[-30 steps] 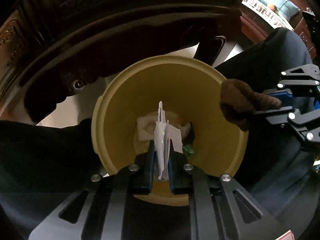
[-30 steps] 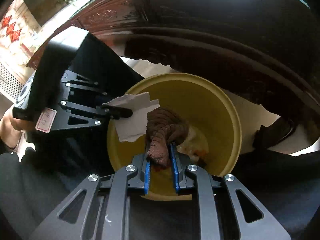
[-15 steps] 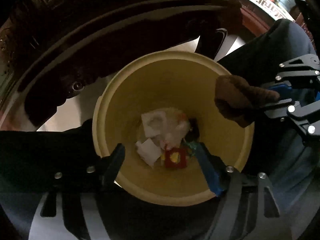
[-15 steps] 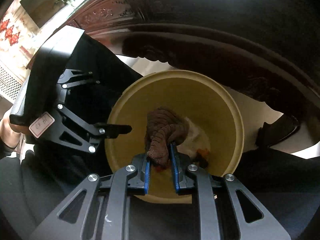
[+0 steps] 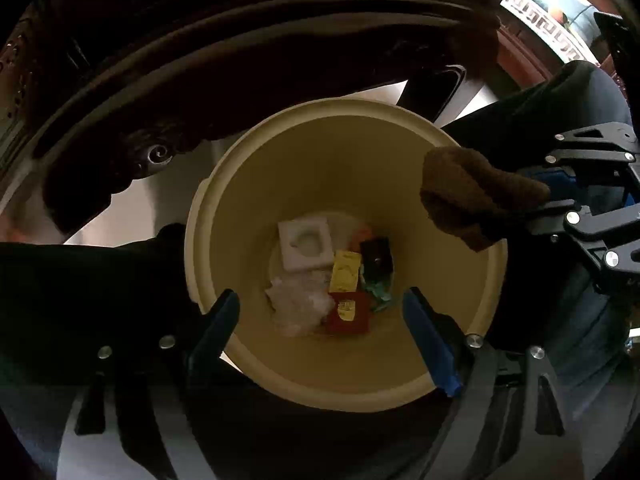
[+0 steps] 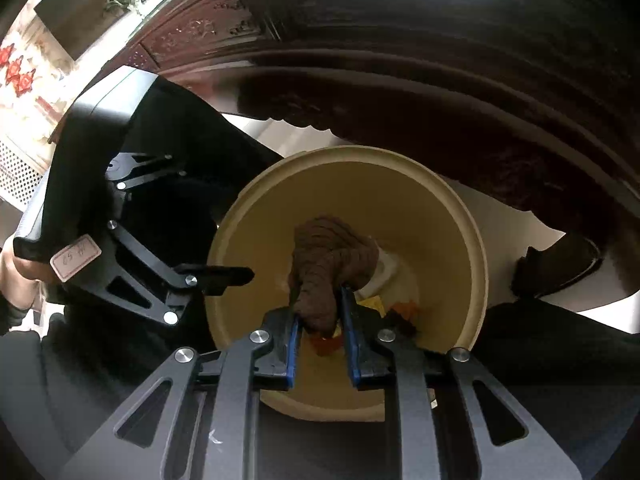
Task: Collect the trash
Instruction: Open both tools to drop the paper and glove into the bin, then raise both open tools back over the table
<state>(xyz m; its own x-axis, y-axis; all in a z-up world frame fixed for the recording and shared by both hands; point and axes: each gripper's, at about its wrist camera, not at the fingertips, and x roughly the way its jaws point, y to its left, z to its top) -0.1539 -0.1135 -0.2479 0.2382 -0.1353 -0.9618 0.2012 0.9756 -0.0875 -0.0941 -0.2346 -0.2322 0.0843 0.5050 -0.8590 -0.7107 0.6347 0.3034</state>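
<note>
You hold both tools over a round yellow bin [image 5: 344, 384] that stands on pale floor beneath a dark carved worktop [image 5: 240, 60]. Your left tool [image 5: 320, 320] has just been opening; its blue-padded fingers [image 5: 430, 344] now stand wide apart above the bin with nothing between them. I judge the spread was meant to drop a piece straight in.

On the bin's floor lie a white moulded tray [image 5: 306, 244], crumpled pale paper [image 5: 298, 304], a yellow packet [image 5: 345, 272], a red packet [image 5: 349, 312] and a dark wrapper [image 5: 376, 258].

Your right tool [image 6: 322, 320] has just been easing open too, yet a brown ribbed wad [image 6: 326, 268] sits between its pads, inside the bin's rim. Whether it is cloth or paper is unclear. The wad hides part of the bin's contents, and deep shadow swallows the surroundings.
</note>
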